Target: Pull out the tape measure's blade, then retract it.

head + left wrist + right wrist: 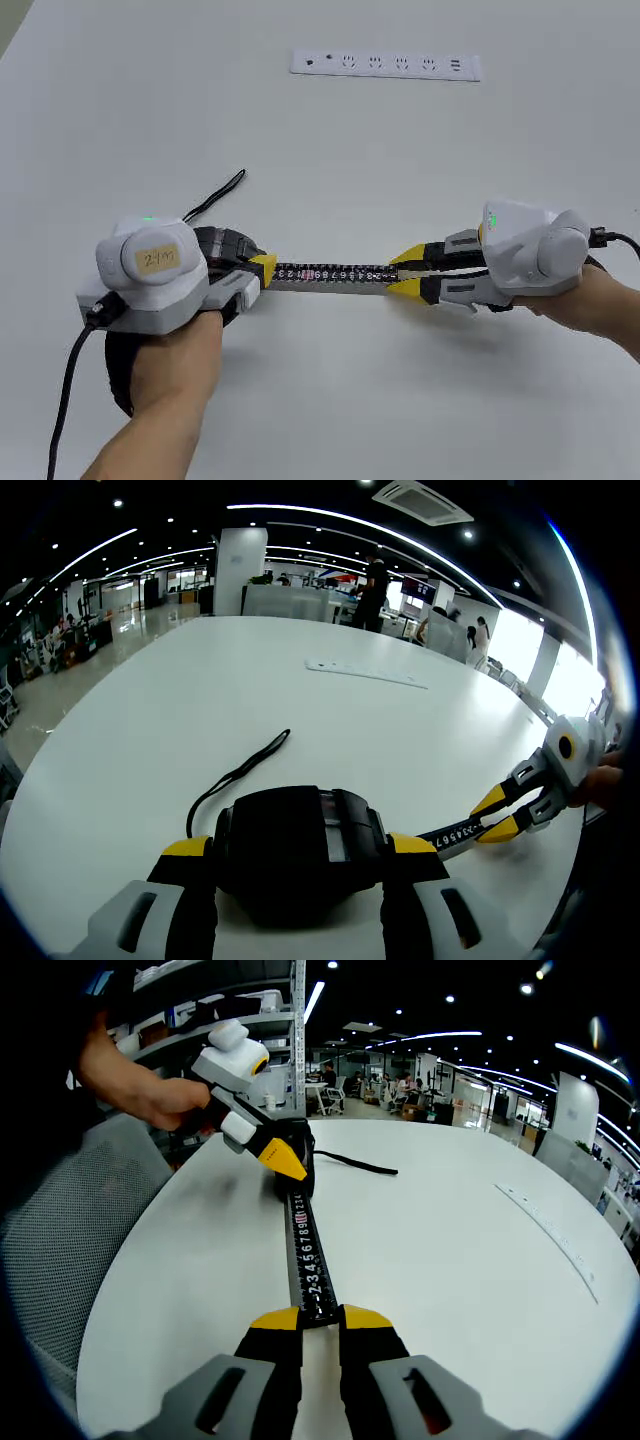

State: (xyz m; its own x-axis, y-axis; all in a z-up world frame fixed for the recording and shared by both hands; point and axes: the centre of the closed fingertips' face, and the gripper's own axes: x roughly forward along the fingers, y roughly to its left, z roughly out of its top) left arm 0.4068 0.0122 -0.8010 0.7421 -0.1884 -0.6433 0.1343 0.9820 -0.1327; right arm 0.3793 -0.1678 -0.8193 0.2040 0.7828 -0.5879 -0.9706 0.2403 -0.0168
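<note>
**While both grippers hold on, the blade lies stretched across the table**

Where the left gripper (255, 275) meets the tape measure (228, 245), the head view hides most of the black case behind the gripper's white body. The left gripper view is clearer: the case (300, 845) sits between the two yellow-tipped jaws, which press on its two sides. The part of the case nearest that camera is cut off by the jaws themselves.

The blade (330, 274) runs out of the case, low over the white table (150, 120), to the right gripper (405, 273). Whether it touches the table along its length is hard to tell. In the right gripper view the jaws are drawn almost together and pinch the near end of the blade (308, 1260). The end hook is hidden between them. Single digits can be read near the jaws; further along the print blurs.

A black strap (215, 197) trails from behind the case across the table, its attachment covered by the left gripper. A white power strip (385, 64) lies well apart, at the far side of the table.

The left hand (165, 360) is partly covered by its gripper. The right hand (580, 300) is cut off at the picture's edge. In the right gripper view, the left gripper (290, 1160) hides part of the case (298, 1150).
</note>
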